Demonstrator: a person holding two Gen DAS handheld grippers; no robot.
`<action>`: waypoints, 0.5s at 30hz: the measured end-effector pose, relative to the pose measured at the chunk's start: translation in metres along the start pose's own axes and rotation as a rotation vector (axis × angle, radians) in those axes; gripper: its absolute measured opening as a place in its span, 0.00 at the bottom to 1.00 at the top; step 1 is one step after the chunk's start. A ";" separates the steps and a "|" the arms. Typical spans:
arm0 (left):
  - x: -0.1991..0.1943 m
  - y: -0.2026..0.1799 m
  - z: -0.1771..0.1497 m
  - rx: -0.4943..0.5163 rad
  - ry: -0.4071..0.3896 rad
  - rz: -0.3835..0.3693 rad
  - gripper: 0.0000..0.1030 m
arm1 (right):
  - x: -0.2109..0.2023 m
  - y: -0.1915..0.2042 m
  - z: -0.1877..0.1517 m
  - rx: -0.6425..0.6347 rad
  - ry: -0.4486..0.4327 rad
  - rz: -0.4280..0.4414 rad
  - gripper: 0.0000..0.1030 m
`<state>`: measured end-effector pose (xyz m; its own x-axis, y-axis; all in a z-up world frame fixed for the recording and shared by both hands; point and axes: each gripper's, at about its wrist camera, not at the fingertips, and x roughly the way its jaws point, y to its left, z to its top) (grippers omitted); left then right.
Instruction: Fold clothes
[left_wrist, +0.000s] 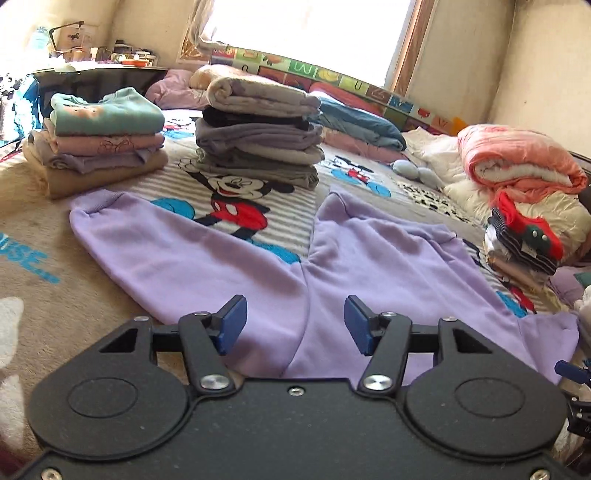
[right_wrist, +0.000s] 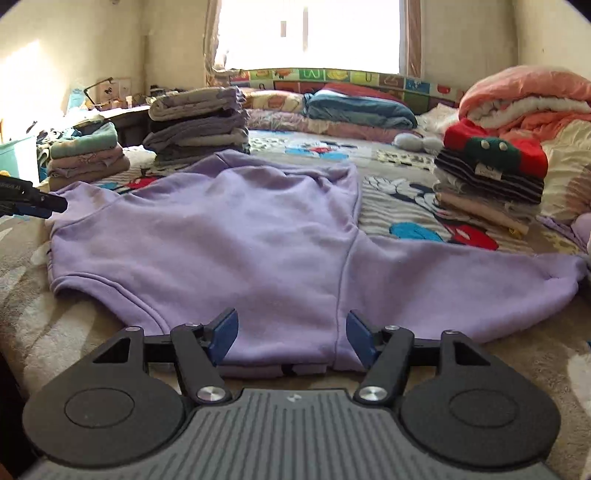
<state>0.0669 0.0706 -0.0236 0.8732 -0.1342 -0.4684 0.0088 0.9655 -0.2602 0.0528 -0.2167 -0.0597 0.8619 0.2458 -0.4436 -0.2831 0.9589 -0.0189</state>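
The lilac sweatshirt (right_wrist: 236, 236) lies spread flat on the bed, on a cartoon-mouse blanket (left_wrist: 236, 206), with one sleeve (left_wrist: 155, 240) stretched out to the left in the left wrist view and the other sleeve (right_wrist: 461, 284) reaching right in the right wrist view. Its near edge sits just in front of both tools.

The left hand-held gripper (left_wrist: 295, 325) hovers over the near part of the garment with its blue pads (left_wrist: 232, 321) standing apart; fabric shows in the gap below, but the pads press on nothing. The right hand-held gripper (right_wrist: 291, 339) is likewise parted over the sweatshirt's near edge, its pads (right_wrist: 360, 341) clear of the cloth, gripping nothing. The tip of the left tool pokes in at the left edge of the right wrist view, beside the garment's corner.

Beyond the sweatshirt stand two piles of folded clothes: a shorter stack (left_wrist: 99, 144) topped by a teal piece, and a taller stack (left_wrist: 258, 129) of grey and purple items. To the right sits another pile (right_wrist: 491, 177) with a red and green knit on top, beside a rolled pink quilt (left_wrist: 517, 162). A blue quilt (right_wrist: 358, 107) lies by the bright window (right_wrist: 310, 33).
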 end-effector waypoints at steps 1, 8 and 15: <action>0.001 -0.006 -0.003 0.031 0.003 -0.002 0.49 | -0.002 0.007 0.003 -0.029 -0.036 0.018 0.63; 0.038 -0.051 -0.050 0.412 0.257 0.021 0.50 | 0.024 0.048 0.004 -0.163 0.040 0.123 0.79; 0.017 -0.053 -0.045 0.426 0.154 0.012 0.51 | 0.014 0.046 0.001 -0.094 0.201 0.178 0.84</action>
<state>0.0594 0.0075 -0.0554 0.7919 -0.1233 -0.5981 0.2275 0.9685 0.1015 0.0521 -0.1693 -0.0656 0.6971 0.3669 -0.6160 -0.4684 0.8835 -0.0039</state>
